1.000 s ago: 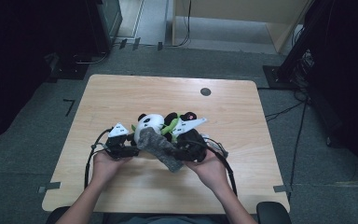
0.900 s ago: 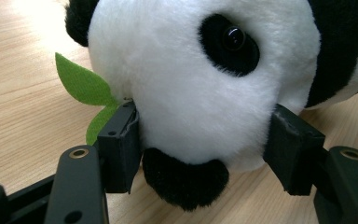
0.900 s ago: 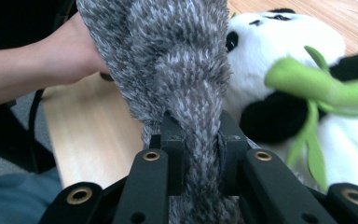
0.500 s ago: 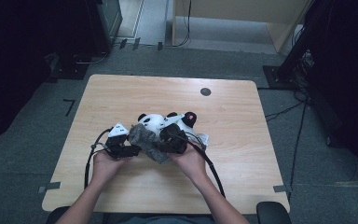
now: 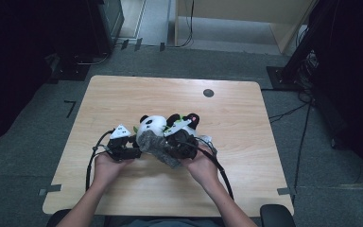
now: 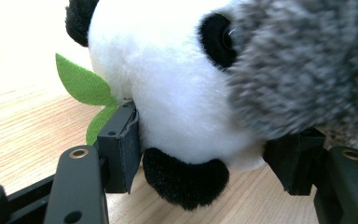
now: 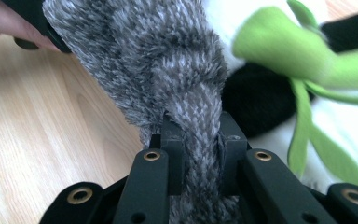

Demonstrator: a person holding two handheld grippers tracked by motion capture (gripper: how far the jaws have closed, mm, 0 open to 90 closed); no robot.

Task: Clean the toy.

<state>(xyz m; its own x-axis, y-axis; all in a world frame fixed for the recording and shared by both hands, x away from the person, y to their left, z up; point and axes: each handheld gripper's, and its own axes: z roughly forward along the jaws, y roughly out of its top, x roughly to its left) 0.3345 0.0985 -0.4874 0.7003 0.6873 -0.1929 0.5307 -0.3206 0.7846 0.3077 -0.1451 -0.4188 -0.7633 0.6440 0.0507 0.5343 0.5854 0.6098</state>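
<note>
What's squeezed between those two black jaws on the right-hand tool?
A bunched fold of the fuzzy grey knit cloth fills the gap between the right gripper jaws, as the right gripper view shows.

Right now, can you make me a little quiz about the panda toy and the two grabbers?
1. True or false: the right gripper is pinching the fuzzy grey cloth.
2. What does the left gripper have between its jaws? A) a wooden block B) the plush panda's head C) a cup
3. What colour are the felt leaves beside the panda?

Key
1. True: its jaws are shut on a bunched fold of the cloth.
2. B: the jaws sit on either side of the white head, the near pad pressing into the fur.
3. Green.
</note>
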